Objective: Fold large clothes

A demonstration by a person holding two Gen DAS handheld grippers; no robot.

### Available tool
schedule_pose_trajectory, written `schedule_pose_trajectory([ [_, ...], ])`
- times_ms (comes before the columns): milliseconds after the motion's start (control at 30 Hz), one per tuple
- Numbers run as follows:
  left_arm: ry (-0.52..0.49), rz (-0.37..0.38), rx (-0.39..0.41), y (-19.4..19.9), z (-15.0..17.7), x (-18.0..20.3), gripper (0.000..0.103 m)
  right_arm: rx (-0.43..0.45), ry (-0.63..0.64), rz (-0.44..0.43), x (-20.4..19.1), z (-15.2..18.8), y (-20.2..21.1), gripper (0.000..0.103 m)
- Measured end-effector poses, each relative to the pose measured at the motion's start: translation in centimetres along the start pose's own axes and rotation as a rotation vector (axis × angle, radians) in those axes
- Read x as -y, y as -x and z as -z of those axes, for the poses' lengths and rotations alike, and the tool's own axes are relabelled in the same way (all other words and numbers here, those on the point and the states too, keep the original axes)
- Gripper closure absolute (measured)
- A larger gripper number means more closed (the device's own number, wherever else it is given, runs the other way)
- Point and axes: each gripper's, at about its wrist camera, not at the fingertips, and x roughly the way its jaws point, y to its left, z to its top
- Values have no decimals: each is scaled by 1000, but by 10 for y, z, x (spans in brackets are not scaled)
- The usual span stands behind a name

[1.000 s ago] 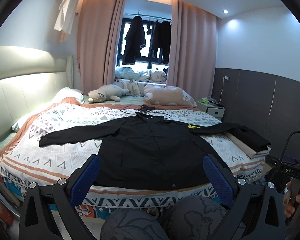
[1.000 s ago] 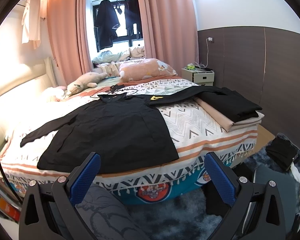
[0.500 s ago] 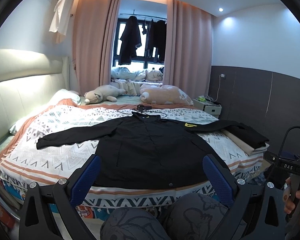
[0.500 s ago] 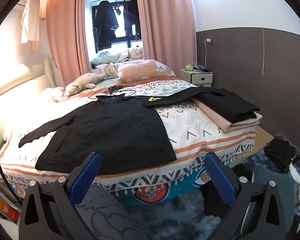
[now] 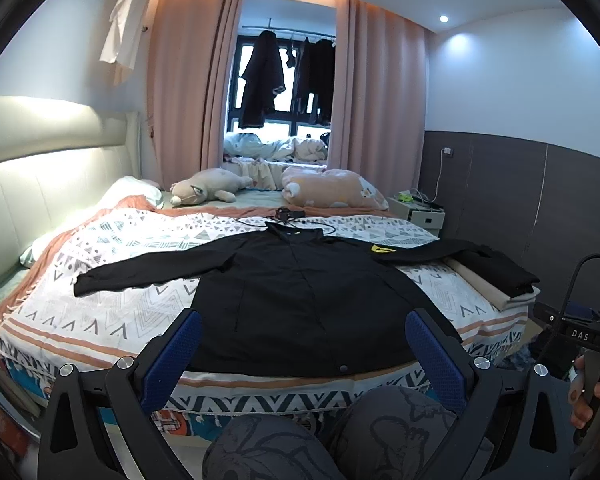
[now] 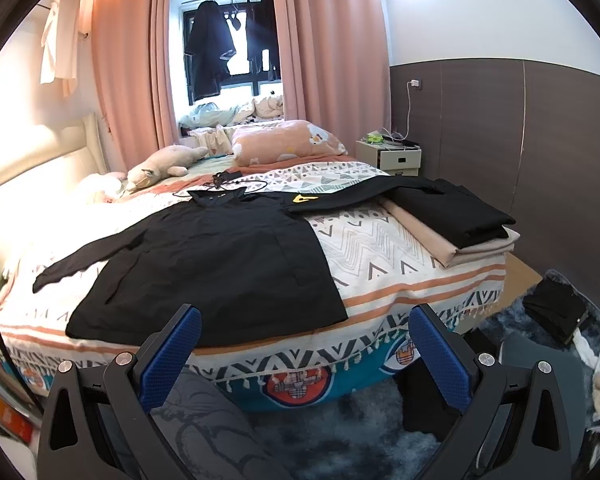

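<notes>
A large black long-sleeved jacket (image 5: 300, 292) lies flat and spread open on the patterned bed cover (image 5: 132, 312), both sleeves stretched out, a yellow badge on the right sleeve. It also shows in the right wrist view (image 6: 216, 256). My left gripper (image 5: 302, 344) is open and empty, held back from the bed's near edge above the hem. My right gripper (image 6: 304, 340) is open and empty, off the bed's near right corner. The person's knees show below both grippers.
Folded black and beige clothes (image 6: 456, 220) are stacked on the bed's right edge. Plush toys (image 5: 206, 192) and a pink pillow (image 5: 328, 188) lie at the far side, with a black cable (image 5: 288, 216) by the collar. A nightstand (image 6: 388, 156) and dark floor items (image 6: 556, 312) are at right.
Both views have shifted slightly; the grippers stay open and empty. The jacket has not moved.
</notes>
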Motion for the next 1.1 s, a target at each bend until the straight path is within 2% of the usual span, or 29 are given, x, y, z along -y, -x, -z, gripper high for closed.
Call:
schedule_pose_trajectory([
  [767,-4,-8,8,3,2,-1,2,-2,8,7,-1,1,1,0],
  [1100,10,-13,-4,-6,-1,-10,2,-27,18,-12,-16,-8,-23,0],
])
